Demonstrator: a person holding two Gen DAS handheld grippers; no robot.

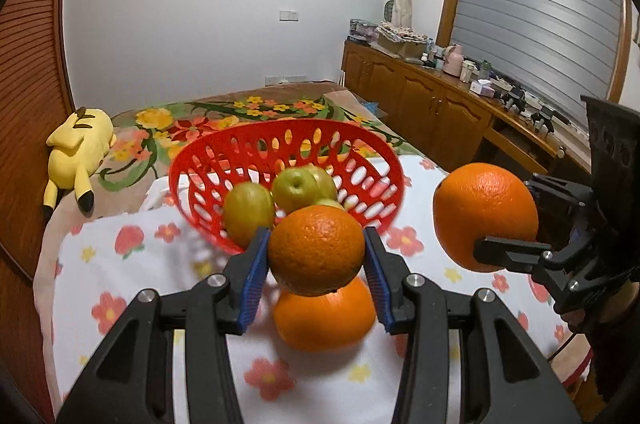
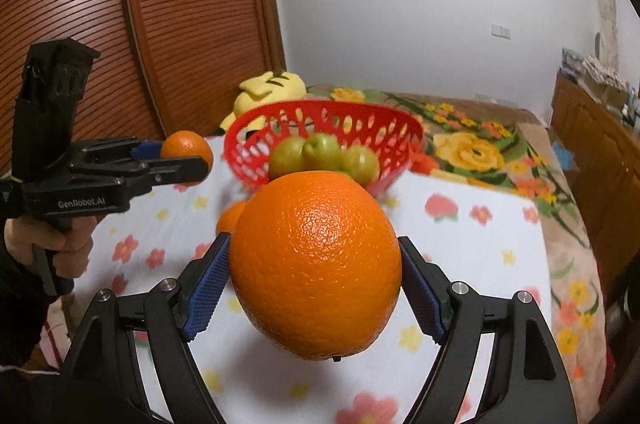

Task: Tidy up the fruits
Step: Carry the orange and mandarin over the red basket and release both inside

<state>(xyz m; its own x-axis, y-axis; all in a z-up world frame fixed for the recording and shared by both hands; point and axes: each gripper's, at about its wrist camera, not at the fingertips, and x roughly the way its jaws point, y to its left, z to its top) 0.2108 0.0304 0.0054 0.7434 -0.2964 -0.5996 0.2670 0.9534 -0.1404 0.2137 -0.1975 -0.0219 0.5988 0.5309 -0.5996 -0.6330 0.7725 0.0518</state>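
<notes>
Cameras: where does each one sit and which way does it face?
Left wrist: on the left gripper, looking along its fingers at its orange, the basket; right gripper at right.
Right wrist: on the right gripper, facing its orange; left gripper and hand at left.
Shared: basket, green fruits, third orange.

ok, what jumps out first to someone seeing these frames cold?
Two oranges held in the air: the left hand-held gripper clamps a smaller orange, the right hand-held gripper a bigger orange. Behind them a red basket with green fruits sits on the flowered cloth, and a third orange lies on the cloth below the left one. A yellow plush toy lies at far left.
</notes>
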